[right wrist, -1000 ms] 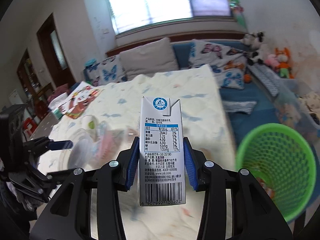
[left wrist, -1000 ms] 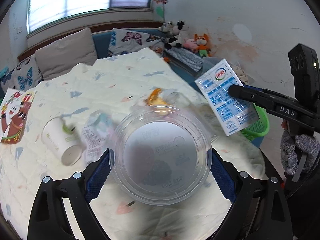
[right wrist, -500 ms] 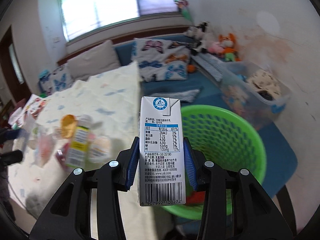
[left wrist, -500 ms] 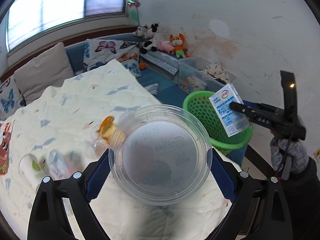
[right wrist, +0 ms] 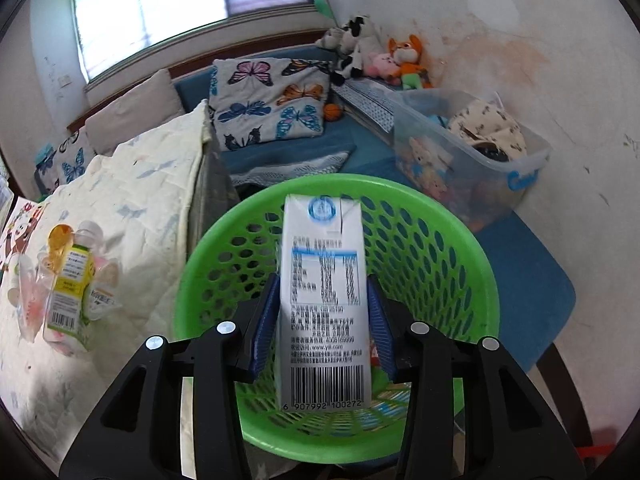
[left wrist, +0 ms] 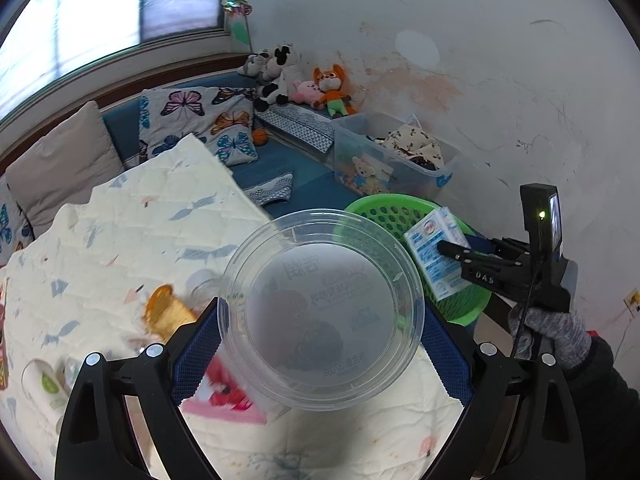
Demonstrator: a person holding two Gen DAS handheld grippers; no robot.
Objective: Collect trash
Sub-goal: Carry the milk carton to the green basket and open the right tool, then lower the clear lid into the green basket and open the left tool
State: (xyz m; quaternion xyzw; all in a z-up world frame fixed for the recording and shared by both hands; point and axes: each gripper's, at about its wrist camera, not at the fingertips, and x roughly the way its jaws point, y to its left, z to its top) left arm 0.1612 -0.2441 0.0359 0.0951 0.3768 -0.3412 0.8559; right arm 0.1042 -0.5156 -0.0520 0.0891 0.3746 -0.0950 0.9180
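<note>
My right gripper (right wrist: 323, 280) hangs over the green mesh basket (right wrist: 460, 224). A white and blue milk carton (right wrist: 324, 300) stands upright between its blue pads. The jaws are opening, and the carton's print is blurred while the fingers are sharp, so it is coming loose. In the left wrist view the same carton (left wrist: 430, 256) and right gripper (left wrist: 452, 248) sit over the basket (left wrist: 384, 204), held by a gloved hand. My left gripper (left wrist: 320, 340) is shut on a round clear plastic lid (left wrist: 320, 308), above the table's right edge, just left of the basket.
More trash lies on the quilted tablecloth (right wrist: 140, 200): a yellow-labelled bottle with an orange cap (right wrist: 66, 280), a pink wrapper (left wrist: 224, 400) and a paper cup (left wrist: 44, 384). A clear storage box (right wrist: 460, 160) stands behind the basket, on a blue seat (right wrist: 532, 280).
Both grippers swung right, away from the table's middle toward the basket. The right one came down over the basket, and its carton has turned blurry between the pads. The lid stays gripped.
</note>
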